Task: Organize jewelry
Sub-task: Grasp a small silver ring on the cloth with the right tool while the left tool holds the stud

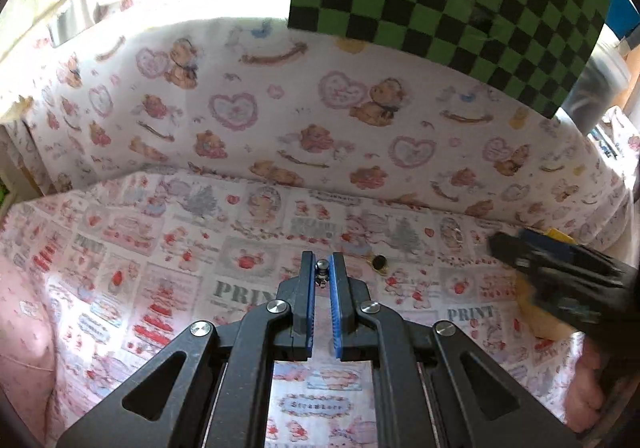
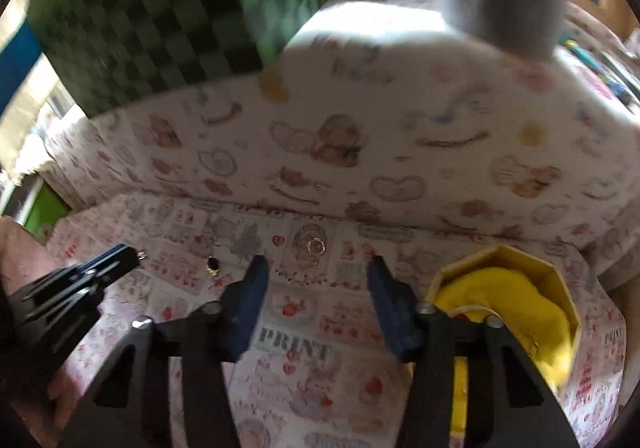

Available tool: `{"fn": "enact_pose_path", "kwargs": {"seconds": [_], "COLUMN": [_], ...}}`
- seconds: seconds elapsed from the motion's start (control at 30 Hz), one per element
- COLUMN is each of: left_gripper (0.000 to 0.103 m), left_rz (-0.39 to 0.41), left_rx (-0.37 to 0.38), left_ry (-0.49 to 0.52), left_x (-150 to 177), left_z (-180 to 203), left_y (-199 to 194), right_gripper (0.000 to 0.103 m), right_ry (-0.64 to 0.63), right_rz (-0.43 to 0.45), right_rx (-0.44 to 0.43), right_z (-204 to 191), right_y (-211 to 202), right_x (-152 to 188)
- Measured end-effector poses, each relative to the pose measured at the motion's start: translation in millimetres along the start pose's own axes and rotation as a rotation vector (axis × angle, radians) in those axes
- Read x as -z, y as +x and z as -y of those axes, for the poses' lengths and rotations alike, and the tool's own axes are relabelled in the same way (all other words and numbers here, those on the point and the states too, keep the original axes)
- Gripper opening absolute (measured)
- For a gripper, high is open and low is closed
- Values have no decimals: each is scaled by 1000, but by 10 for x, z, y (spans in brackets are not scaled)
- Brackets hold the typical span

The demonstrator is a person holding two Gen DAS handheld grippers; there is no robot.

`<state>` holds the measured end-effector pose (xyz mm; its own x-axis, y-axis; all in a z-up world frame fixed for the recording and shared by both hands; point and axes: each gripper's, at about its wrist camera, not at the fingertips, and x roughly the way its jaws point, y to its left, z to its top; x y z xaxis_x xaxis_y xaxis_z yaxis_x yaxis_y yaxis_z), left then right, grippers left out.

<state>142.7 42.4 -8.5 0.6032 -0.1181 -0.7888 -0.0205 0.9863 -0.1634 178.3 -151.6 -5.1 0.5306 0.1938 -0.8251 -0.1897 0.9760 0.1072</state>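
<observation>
The left gripper is clamped on a small silver earring, pinched right at the fingertips above the patterned cloth. The right gripper stands wide apart and holds nothing, beside a yellow box lined with yellow fabric. 2 more pieces lie loose on the cloth — a dark stud near the left gripper and a thin gold ring further back. These pieces look tiny, light, hard and slippery, so each likely needs a fingertip pinch across its widest part — the ring across its band, the stud by its head.
</observation>
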Motion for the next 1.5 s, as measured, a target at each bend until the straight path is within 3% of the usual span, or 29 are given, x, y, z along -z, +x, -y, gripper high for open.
{"fn": "enact_pose_path", "kwargs": {"seconds": [0.07, 0.23, 0.57, 0.8, 1.13, 1.27, 1.37, 1.5], "left_gripper": [6, 6, 6, 6, 6, 6, 6, 6], "left_rz": [4, 47, 48, 53, 83, 93, 88, 87], "left_rx": [-6, -100, -80, -111, -84, -109, -109, -126], "left_ry": [2, 25, 23, 19, -6, -6, -10, -2], "left_x": [1, -1, -9, -18, -42, -49, -52, -43], "left_z": [1, -3, 7, 5, -18, -20, -40, -38], "left_y": [-5, -59, -151, -122, -264, -254, -220, -171], "right_gripper": [42, 28, 14, 3, 2, 2, 6, 8], "right_ry": [-14, 0, -39, -31, -36, -31, -47, -15], "right_rz": [-14, -51, -84, -81, 14, 18, 9, -40], "right_rx": [15, 46, 117, 102, 13, -8, 28, 14], "right_z": [-63, -135, -244, -178, -60, -36, -49, -80], "right_y": [108, 355, 625, 581, -20, -137, -115, 180], "right_x": [-38, -140, -204, -111, 8, 0, -29, -71]}}
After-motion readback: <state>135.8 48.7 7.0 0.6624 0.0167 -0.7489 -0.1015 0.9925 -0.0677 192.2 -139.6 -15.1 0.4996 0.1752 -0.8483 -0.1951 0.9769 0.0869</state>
